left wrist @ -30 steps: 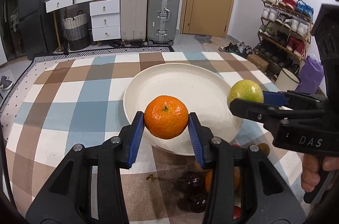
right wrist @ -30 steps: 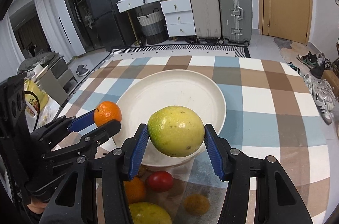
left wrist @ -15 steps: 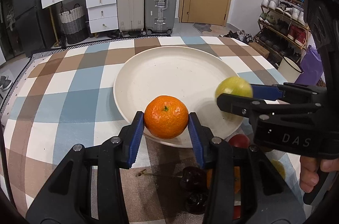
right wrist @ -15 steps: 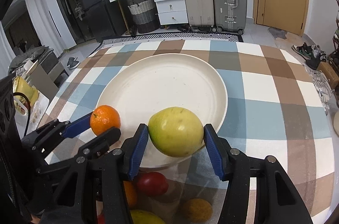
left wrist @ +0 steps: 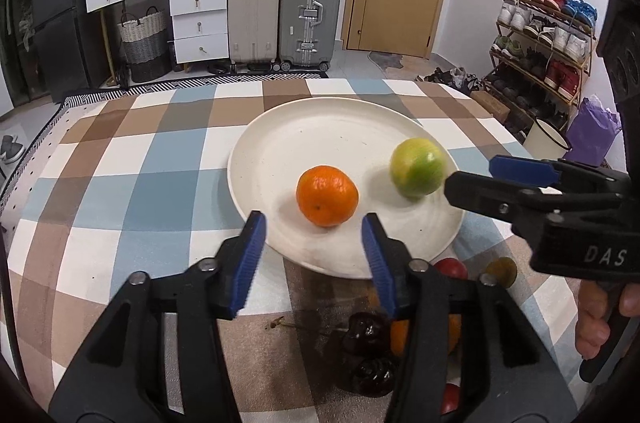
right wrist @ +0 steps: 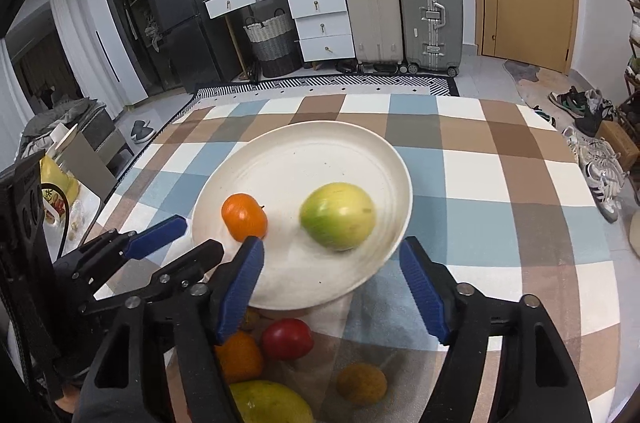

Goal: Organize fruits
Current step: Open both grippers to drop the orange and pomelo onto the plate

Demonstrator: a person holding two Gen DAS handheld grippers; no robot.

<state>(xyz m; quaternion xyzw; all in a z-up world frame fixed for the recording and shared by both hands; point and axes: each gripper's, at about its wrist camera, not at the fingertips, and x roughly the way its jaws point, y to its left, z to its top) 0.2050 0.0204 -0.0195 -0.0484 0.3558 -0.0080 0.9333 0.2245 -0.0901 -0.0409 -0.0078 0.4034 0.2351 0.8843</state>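
there, on the wide round cream plate (left wrist: 280,127) that sat on the tabletop's blue, brown and white checked cloth (left wrist: 132,179), lay a round orange tangerine (left wrist: 326,195) and a blurred yellow-green oval fruit (left wrist: 417,167), apart from each other. the left claw (left wrist: 312,255) stood spread wide at the plate's near rim, its blue pads (left wrist: 249,265) clear of the tangerine. the right claw (right wrist: 331,287) was likewise apart, holding nothing, just short of the yellow-green fruit (right wrist: 338,215). nearer than the plate, off its rim, a red round fruit (right wrist: 287,339), a second orange fruit (right wrist: 239,357), a small brown fruit (right wrist: 361,383) and dark cherries (left wrist: 366,331) rested on the cloth.
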